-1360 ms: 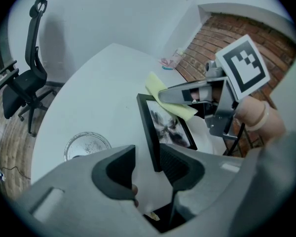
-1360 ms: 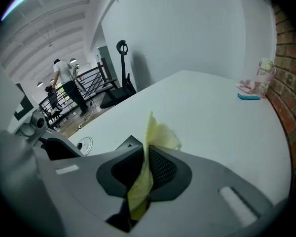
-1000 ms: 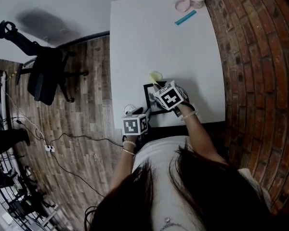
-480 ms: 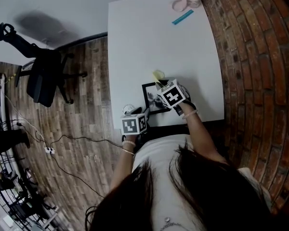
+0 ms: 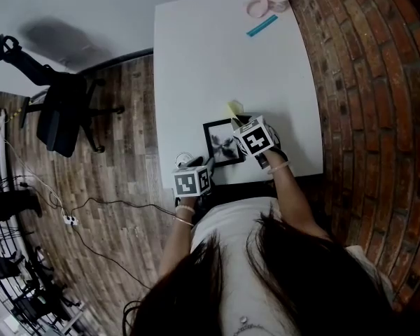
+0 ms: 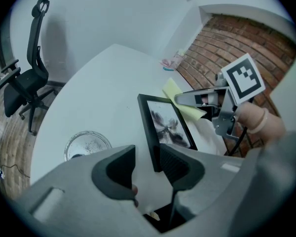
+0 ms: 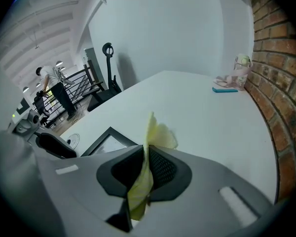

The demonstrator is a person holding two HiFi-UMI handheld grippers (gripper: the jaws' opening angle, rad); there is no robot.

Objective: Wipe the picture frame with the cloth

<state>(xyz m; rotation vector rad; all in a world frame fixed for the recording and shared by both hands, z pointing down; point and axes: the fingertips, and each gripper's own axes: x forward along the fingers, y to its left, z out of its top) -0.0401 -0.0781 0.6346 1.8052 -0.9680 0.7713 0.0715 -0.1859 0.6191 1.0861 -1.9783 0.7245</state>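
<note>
A black picture frame (image 5: 221, 144) with a dark flower print lies flat near the front edge of the white table (image 5: 224, 54). My right gripper (image 5: 239, 122) hovers at the frame's far right corner, shut on a yellow cloth (image 5: 234, 108) that sticks out past its jaws. The cloth (image 7: 157, 133) is pinched upright in my right gripper (image 7: 144, 168). At the table's front edge my left gripper (image 6: 147, 164) stands open, and the picture frame's (image 6: 165, 125) near corner lies just by its right jaw.
A round glass dish (image 6: 88, 144) sits left of the frame. Pink items and a teal strip (image 5: 266, 25) are at the far right corner. A brick wall (image 5: 364, 82) borders the table on the right. An office chair (image 5: 63, 107) stands on the wood floor to the left.
My right gripper has carried the cloth a little to the right across the frame's top, so more of the picture shows. My left gripper has stayed in place.
</note>
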